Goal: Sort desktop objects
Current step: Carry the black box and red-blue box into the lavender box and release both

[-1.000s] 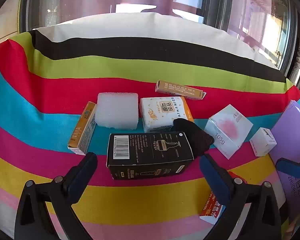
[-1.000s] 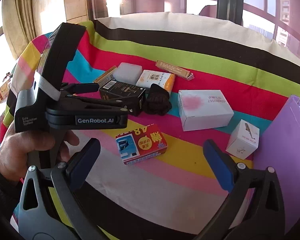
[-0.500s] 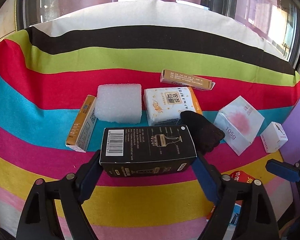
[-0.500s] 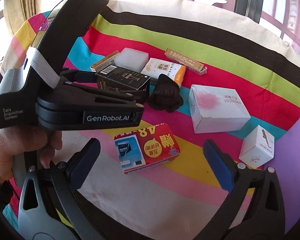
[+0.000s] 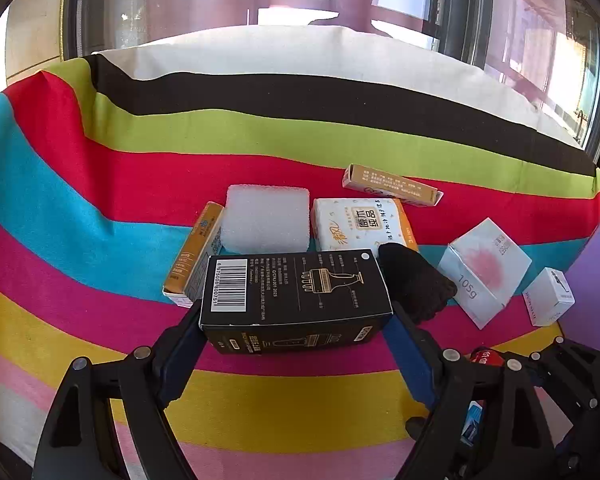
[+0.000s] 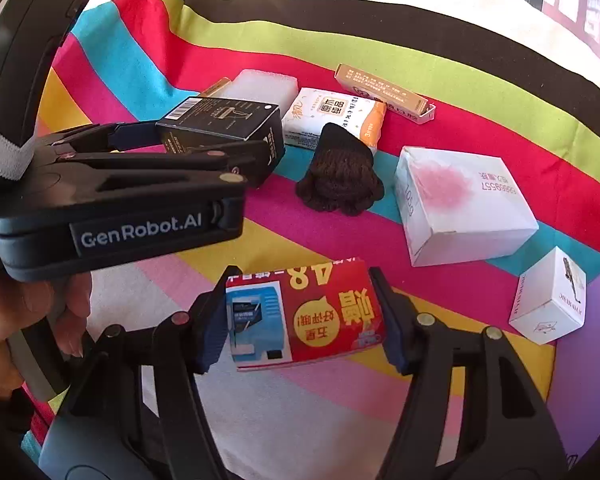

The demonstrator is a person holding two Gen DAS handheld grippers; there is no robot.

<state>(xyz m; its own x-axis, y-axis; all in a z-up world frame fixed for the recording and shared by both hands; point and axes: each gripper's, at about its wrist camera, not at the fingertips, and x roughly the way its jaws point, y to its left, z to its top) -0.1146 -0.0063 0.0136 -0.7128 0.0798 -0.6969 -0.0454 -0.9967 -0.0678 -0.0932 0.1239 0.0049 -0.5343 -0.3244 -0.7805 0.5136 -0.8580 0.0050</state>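
boxes (image 5: 296,296) on striped cloth (image 5: 260,160) by window; both grippers' fingers (image 6: 214,332) pinching boxes.

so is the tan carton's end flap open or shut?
Open. On the tan carton, the right end flap sticks out past the body in the right wrist view.

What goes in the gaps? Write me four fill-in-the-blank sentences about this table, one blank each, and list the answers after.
1. The left gripper is closed on the ____ box with a barcode on top.
2. The right gripper has just been closing, and the ____ packet sits between its pads.
3. The dark knitted item lies between the barcode box and the big ____ box.
4. The cloth under everything is ____.

Missing words: black; red; white; striped
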